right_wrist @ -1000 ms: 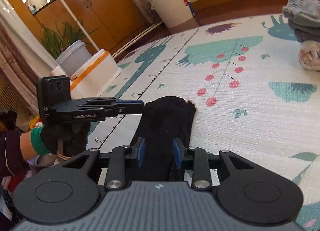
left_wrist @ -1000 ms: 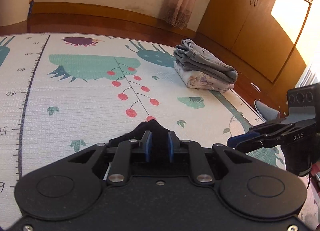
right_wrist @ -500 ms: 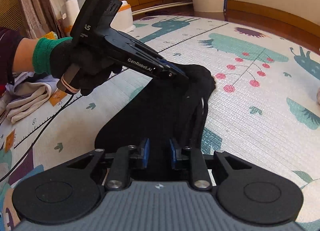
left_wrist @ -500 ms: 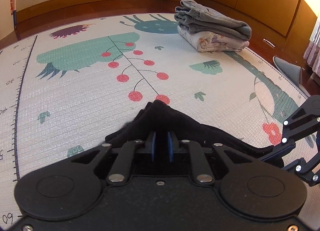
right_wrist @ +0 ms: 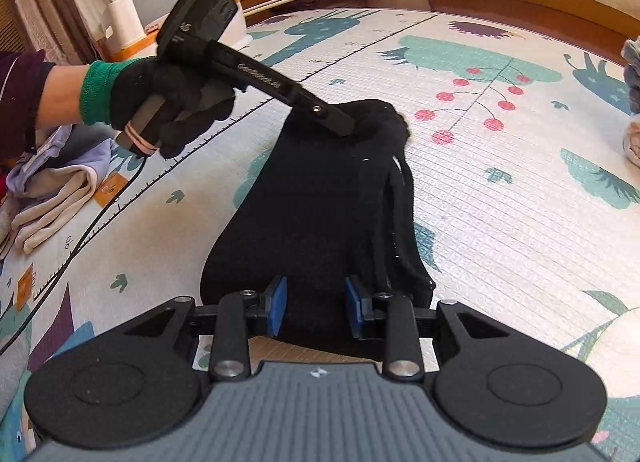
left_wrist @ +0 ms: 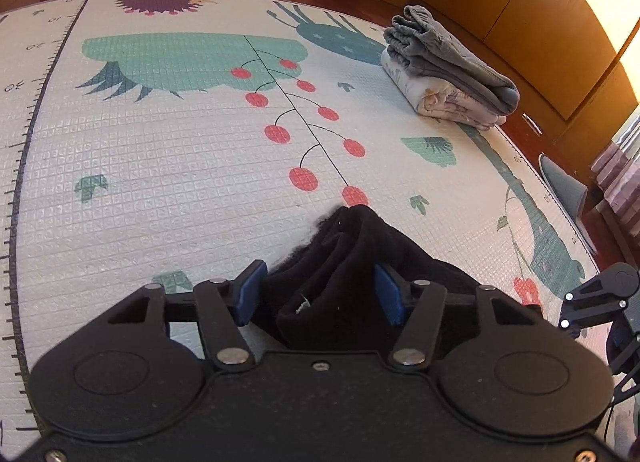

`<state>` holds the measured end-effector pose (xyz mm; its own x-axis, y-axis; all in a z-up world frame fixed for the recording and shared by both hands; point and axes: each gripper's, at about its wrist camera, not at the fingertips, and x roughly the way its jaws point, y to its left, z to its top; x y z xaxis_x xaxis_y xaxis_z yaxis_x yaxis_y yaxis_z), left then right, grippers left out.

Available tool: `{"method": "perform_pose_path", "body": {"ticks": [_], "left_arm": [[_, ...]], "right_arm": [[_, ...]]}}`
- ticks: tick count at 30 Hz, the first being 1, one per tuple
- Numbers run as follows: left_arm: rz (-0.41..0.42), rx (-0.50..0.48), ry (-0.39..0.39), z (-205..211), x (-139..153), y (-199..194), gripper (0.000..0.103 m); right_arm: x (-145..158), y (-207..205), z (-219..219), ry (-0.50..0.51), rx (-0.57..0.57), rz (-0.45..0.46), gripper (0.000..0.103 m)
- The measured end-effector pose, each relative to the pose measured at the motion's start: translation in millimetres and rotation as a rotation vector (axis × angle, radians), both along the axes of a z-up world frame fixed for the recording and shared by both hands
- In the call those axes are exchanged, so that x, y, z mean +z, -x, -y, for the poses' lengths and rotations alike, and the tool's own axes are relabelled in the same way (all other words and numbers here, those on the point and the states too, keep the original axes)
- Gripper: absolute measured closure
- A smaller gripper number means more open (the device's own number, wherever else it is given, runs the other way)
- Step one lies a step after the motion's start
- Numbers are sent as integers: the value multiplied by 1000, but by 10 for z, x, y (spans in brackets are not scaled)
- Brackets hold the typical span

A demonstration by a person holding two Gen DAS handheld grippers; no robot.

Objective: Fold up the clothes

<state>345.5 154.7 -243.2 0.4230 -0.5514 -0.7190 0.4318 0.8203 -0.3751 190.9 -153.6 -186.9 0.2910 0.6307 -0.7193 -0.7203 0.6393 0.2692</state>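
Spread over the floor, a patterned play mat (left_wrist: 168,165) carries the folded black garment (right_wrist: 320,197); it lies between both the left tool (left_wrist: 316,294) and right tool (right_wrist: 316,302), their pads spread apart.

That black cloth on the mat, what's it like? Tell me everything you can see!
The black cloth looks soft and fuzzy, folded into a long strip with layered edges showing along one side. It lies flat on the play mat. The left claw sits at its far end with blue pads open on either side of a bunched corner. The right claw is open over the near end. A tiny white fleck shows on the cloth.
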Motion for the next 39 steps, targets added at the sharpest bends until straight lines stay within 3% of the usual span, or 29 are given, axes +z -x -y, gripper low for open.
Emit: {"method": "perform_pose_path", "body": {"ticks": [2, 5, 9, 11, 12, 16, 19, 22, 23, 25, 28, 30, 32, 33, 37, 38, 39], "left_arm": [[-40, -20, 3, -40, 29, 176, 63], [-109, -50, 29, -63, -1, 577, 63], [-59, 44, 73, -227, 83, 861, 62], [-7, 94, 92, -327, 195, 811, 52], [8, 96, 96, -331, 233, 742, 43], [15, 29, 104, -199, 249, 378, 32], [-19, -11, 20, -6, 35, 147, 28], [-51, 27, 42, -42, -76, 100, 41], [-76, 43, 57, -60, -74, 134, 61], [-117, 73, 71, -66, -65, 255, 63], [-193, 98, 118, -9, -67, 565, 66], [-199, 112, 135, 31, -43, 782, 65], [-201, 163, 173, -18, -29, 878, 54], [-203, 178, 184, -35, -31, 895, 41], [-189, 194, 177, 13, -70, 830, 38], [-196, 209, 186, 28, -87, 811, 40], [-203, 225, 196, 44, -107, 794, 65]], "right_arm": [[-4, -56, 84, 11, -22, 11, 72], [32, -120, 217, -1, -64, 29, 71], [174, -109, 479, -54, -173, 58, 62], [213, -57, 641, -85, -271, 41, 53], [210, -37, 714, -102, -319, 13, 48], [-47, -29, 842, -195, -436, -241, 43], [-203, -46, 774, -233, -459, -357, 43], [-270, -122, 715, -236, -471, -395, 49], [-262, -160, 723, -241, -477, -384, 50], [-245, -237, 739, -251, -488, -362, 56], [-263, -382, 921, -287, -576, -354, 56], [-291, -419, 1034, -301, -614, -361, 54], [-321, -371, 1096, -313, -619, -379, 48], [-340, -323, 1104, -315, -617, -392, 43], [-370, -159, 1048, -325, -595, -406, 40], [-367, -155, 1011, -323, -583, -406, 41], [-360, -165, 968, -320, -570, -406, 52]]}}
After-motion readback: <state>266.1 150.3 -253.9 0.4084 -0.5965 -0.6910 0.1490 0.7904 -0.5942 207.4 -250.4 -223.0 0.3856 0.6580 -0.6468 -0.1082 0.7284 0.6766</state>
